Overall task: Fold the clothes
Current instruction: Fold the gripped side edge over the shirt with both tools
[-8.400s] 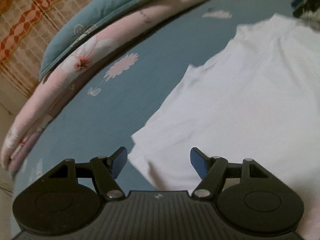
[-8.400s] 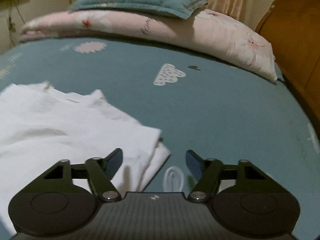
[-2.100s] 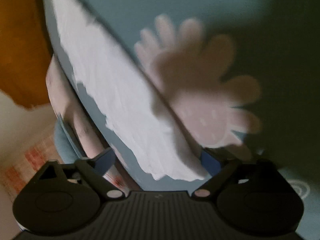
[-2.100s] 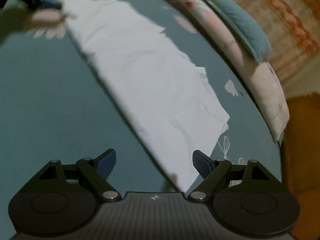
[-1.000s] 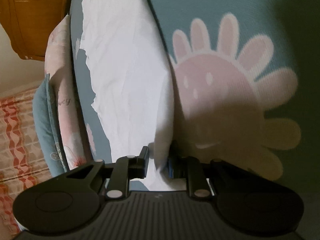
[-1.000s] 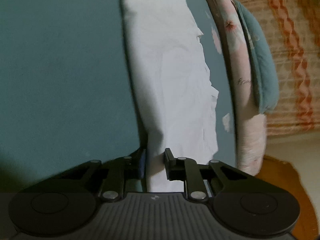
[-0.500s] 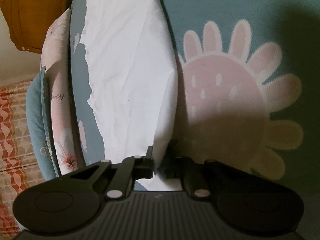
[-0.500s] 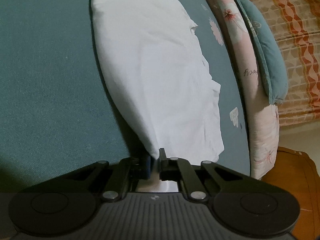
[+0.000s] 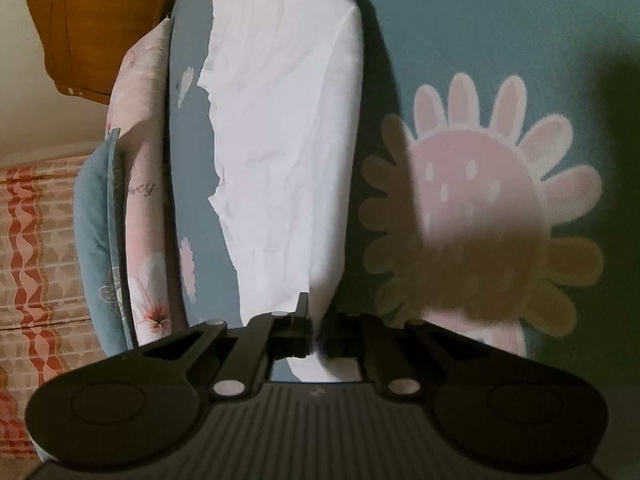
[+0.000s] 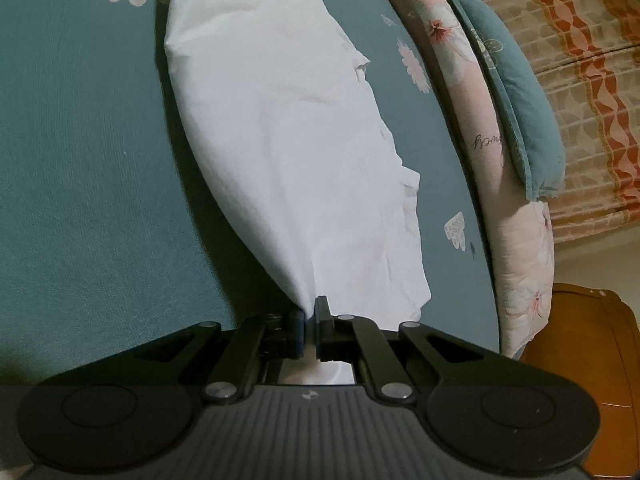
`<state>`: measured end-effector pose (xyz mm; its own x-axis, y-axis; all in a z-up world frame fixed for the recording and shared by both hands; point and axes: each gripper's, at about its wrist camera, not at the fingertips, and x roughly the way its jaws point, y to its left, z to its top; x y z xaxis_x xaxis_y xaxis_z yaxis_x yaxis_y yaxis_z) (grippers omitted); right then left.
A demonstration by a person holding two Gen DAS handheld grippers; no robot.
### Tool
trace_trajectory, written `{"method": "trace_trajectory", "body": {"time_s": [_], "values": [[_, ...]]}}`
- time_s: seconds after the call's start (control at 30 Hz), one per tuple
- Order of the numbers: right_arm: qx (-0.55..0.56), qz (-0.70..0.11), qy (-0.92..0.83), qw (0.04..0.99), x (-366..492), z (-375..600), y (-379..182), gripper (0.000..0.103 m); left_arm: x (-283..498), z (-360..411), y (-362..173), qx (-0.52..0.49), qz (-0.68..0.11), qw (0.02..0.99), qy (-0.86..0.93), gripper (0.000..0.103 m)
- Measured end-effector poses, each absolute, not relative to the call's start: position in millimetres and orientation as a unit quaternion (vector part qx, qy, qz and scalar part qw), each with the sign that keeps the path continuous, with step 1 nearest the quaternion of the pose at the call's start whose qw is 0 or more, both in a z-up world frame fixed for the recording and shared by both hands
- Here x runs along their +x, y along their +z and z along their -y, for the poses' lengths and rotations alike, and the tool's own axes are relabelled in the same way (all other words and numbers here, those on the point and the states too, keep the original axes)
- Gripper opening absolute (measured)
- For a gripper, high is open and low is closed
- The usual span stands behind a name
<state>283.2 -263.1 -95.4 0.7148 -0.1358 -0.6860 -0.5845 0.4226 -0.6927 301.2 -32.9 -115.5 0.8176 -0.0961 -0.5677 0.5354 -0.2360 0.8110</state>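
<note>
A white garment (image 9: 288, 152) lies as a long folded strip on the teal bedsheet (image 9: 480, 32). Its near end rises off the sheet into my left gripper (image 9: 316, 340), whose jaws are shut on the cloth. In the right wrist view the same white garment (image 10: 304, 152) stretches away from my right gripper (image 10: 308, 328), also shut, pinching the other end's edge and holding it a little above the sheet. A dark shadow lies under the lifted edge in both views.
A pink floral quilt roll (image 9: 140, 184) and a teal pillow (image 9: 94, 240) lie along the bed's far side, seen also as the quilt (image 10: 516, 208) and pillow (image 10: 516, 92). A wooden headboard (image 9: 96, 16) stands at one end. A large pink flower print (image 9: 480, 216) marks the sheet.
Both grippers have closed fully on the garment's ends and risen, lifting the pinched edges off the sheet. Each view has rolled slightly.
</note>
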Motion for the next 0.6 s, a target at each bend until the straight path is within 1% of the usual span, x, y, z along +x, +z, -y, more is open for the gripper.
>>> {"method": "trace_trajectory", "body": {"time_s": [0.3,0.6], "values": [[-0.502,-0.361,0.163,0.768,254,262,-78,0.005,267,28,-95,0.730,-0.157,0.605,-0.276,0.002],[-0.479,-0.388,0.194,0.763,180,258,-53,0.005,175,11,-76,0.727,-0.174,0.591,-0.304,0.002]]}}
